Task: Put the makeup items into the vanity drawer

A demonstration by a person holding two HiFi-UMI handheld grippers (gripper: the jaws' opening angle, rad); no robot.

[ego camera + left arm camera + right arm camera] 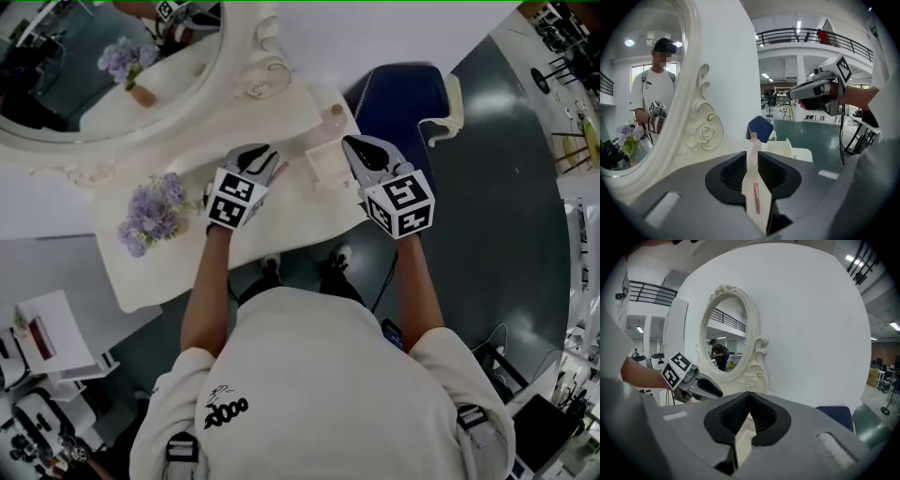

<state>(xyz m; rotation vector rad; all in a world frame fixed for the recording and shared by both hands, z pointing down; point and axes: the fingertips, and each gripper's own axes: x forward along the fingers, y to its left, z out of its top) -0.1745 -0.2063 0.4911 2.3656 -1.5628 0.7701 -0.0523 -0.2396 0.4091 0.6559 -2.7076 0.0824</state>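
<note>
On the cream vanity table (pixel 281 220), a thin pink makeup stick (pixel 756 198) lies on the top, seen through the narrow gap of my left gripper (pixel 273 153). Those jaws stand slightly apart and the pads do not press on the stick. A small pink bottle (pixel 753 139) stands upright further on, near the table's back right corner (pixel 336 114). The small open drawer (pixel 330 169) sits between the two grippers. My right gripper (pixel 351 142) hangs over the drawer's right side, its tips together and nothing in them; it also shows in the left gripper view (pixel 793 93).
An oval mirror (pixel 112 70) in an ornate white frame stands at the table's back left. A bunch of purple flowers (pixel 155 214) lies at the left. A dark blue chair (pixel 398 98) stands right of the table. The white wall is close behind.
</note>
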